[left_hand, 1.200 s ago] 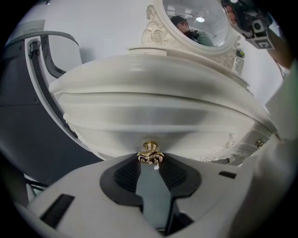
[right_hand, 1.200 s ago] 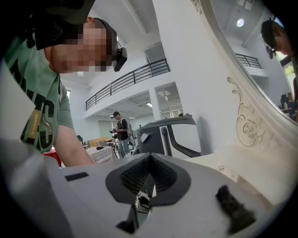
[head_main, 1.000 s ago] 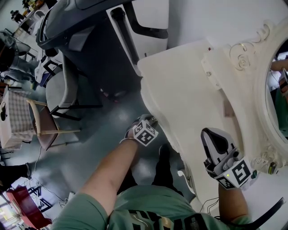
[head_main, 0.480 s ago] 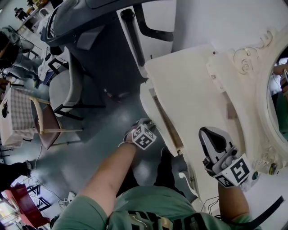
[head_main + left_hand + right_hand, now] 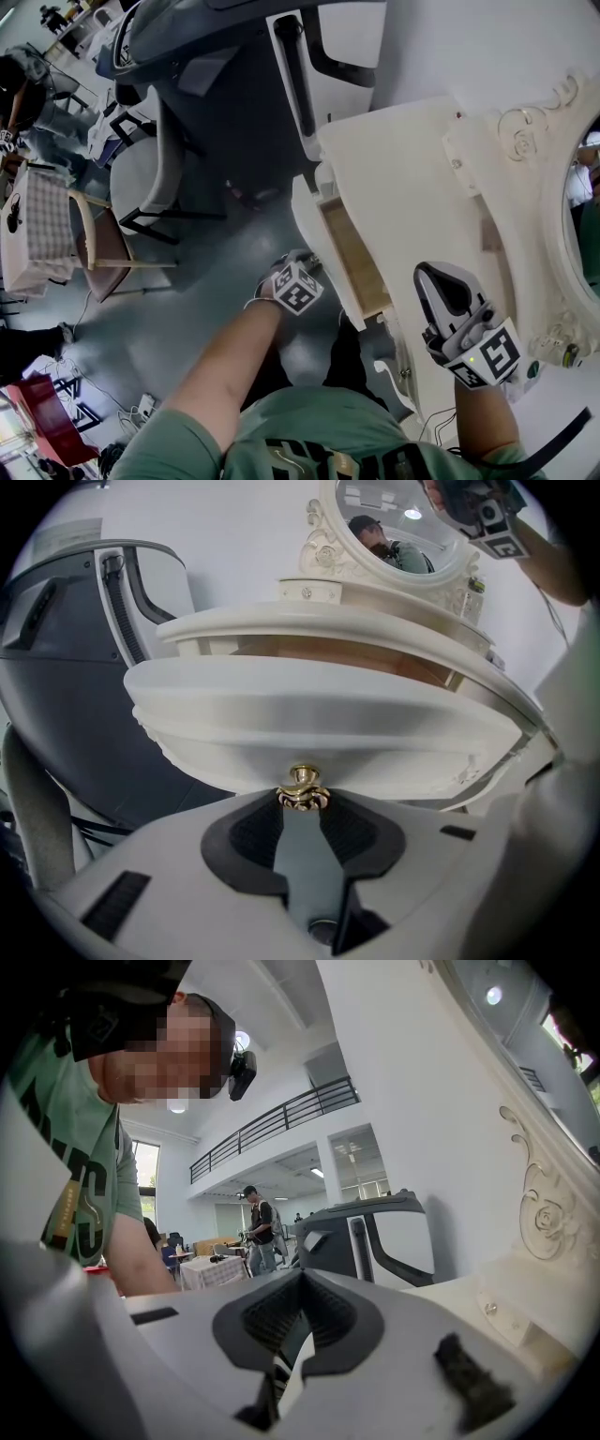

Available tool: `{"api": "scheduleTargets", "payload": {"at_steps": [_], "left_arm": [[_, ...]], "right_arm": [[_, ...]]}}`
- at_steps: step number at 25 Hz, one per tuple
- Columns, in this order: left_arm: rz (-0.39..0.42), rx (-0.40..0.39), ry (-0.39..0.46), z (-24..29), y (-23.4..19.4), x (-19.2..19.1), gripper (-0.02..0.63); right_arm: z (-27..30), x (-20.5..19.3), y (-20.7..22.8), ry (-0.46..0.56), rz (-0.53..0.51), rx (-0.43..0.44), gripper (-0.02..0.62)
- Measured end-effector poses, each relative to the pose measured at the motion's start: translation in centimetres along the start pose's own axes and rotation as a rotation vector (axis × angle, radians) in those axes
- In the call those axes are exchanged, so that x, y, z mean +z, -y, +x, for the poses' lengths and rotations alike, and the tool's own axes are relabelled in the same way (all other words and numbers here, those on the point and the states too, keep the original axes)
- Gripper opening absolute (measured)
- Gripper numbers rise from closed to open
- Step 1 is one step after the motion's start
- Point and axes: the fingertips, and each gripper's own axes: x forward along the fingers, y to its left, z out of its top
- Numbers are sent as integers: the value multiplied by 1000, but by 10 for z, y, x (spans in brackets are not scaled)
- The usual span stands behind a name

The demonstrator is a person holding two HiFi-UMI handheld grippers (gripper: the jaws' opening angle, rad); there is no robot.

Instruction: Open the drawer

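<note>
While the left tongs (image 5: 302, 808) clamp the brass knob (image 5: 302, 782), the drawer (image 5: 352, 258) stands partly out of the counter (image 5: 412, 178), mid-pull; next probably calls for a straight outward draw. Right tongs (image 5: 298, 1279) sit closed, empty.

Open grey floor (image 5: 211, 272) gives free room in front of the partly open drawer (image 5: 352, 258), apart from the left hand-held gripper (image 5: 314, 258) at its knob (image 5: 302, 789). A big grey machine (image 5: 234, 94) stands close against the far end of the surface (image 5: 403, 178), with chairs (image 5: 131, 183) farther out on the floor.
</note>
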Motion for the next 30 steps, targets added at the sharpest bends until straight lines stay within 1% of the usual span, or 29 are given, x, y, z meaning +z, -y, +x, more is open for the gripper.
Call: {"api": "scheduleTargets", "payload": {"at_steps": [12, 30], "left_arm": [[-22, 12, -2, -15, -7, -25, 129], [-30, 22, -3, -34, -16, -53, 128]], "right_arm": [[19, 0, -19, -6, -9, 32, 11], [43, 0, -40, -2, -16, 69, 11]]}}
